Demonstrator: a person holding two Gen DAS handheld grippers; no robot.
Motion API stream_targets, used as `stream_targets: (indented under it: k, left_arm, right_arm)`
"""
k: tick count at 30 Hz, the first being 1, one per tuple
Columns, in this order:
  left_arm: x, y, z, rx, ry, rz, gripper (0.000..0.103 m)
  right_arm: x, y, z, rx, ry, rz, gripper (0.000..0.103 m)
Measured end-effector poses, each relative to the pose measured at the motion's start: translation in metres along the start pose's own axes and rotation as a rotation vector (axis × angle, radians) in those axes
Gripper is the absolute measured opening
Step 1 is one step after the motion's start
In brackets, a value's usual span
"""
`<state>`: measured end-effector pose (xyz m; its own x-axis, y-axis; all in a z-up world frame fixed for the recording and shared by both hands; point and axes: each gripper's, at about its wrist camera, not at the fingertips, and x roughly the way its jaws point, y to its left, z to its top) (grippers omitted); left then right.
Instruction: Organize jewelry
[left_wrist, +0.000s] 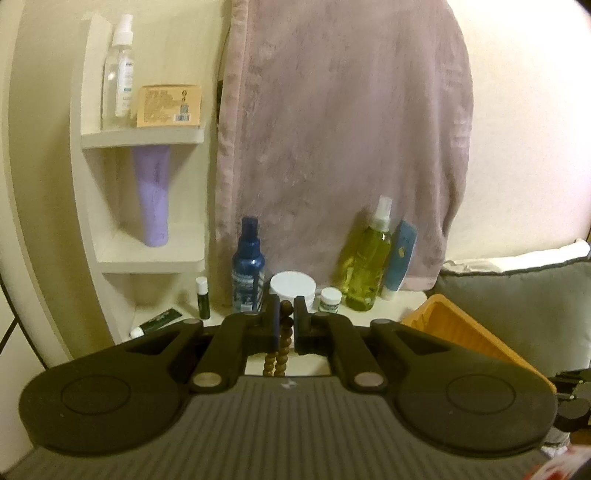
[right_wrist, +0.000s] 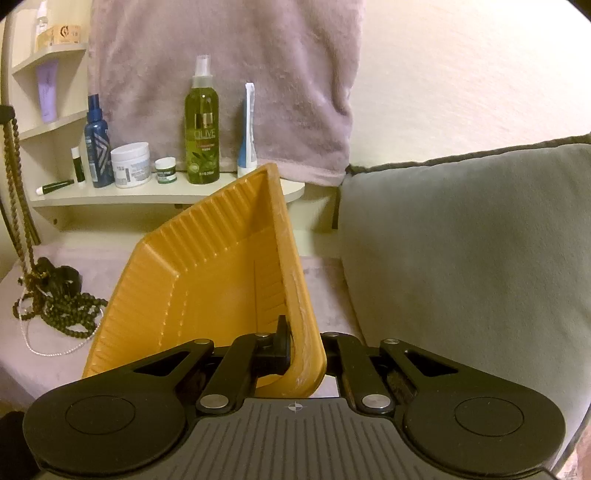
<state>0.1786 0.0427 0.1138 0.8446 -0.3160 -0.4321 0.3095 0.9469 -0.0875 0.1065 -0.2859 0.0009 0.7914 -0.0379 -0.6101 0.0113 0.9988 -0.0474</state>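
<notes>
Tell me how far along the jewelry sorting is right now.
Early. Done: nothing shows inside the orange tray yet. In hand: the left gripper is shut on a brown bead necklace, lifted and dangling, while the right gripper clamps the tray's rim, holding it tilted. Left: the tangled pile of dark bead strands and a thin pearl chain on the pink cloth.

free: mat left of tray (right_wrist: 207, 273) | blocked: bead pile (right_wrist: 62, 299) far left, cushion (right_wrist: 461, 258) right, shelf bottles (right_wrist: 202, 122) behind

Both wrist cameras look along their tongs toward the shelf (right_wrist: 166, 194), sharing its olive bottle (left_wrist: 364, 269).
</notes>
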Motion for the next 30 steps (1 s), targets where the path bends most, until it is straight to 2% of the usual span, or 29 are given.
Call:
stream_targets:
  k: [7,10,12,17,20,24,28,30]
  left_arm:
    - [-0.008,-0.006,0.029,0.031,-0.059,-0.005,0.005]
    - [-0.006,-0.009,0.033,0.047,-0.057,0.003,0.005]
    - [0.003,-0.01,0.025,0.05,-0.017,-0.005,0.005]
    - [0.037,-0.01,-0.019,0.051,0.174,0.0,0.005]
    - [0.044,-0.005,-0.039,0.06,0.231,0.029,0.005]
    - [0.042,0.008,-0.047,0.063,0.247,0.092,0.005]
    - [0.027,0.015,-0.032,0.059,0.189,0.101,0.005]
    - [0.028,0.018,-0.027,0.059,0.196,0.098,0.006]
  right_arm:
    - [0.0,0.0,0.001,0.003,-0.005,0.001,0.006]
    - [0.0,0.001,0.001,0.005,-0.007,0.003,0.006]
    - [0.001,0.0,0.001,0.006,-0.007,0.004,0.006]
    - [0.0,0.001,0.001,0.004,-0.006,0.003,0.006]
    - [0.001,0.001,0.0,0.003,-0.005,0.002,0.006]
    - [0.002,0.0,0.0,0.005,-0.005,0.0,0.006]
    - [0.003,0.0,0.0,0.004,-0.003,-0.001,0.006]
    - [0.003,0.0,0.001,0.007,-0.004,-0.003,0.006]
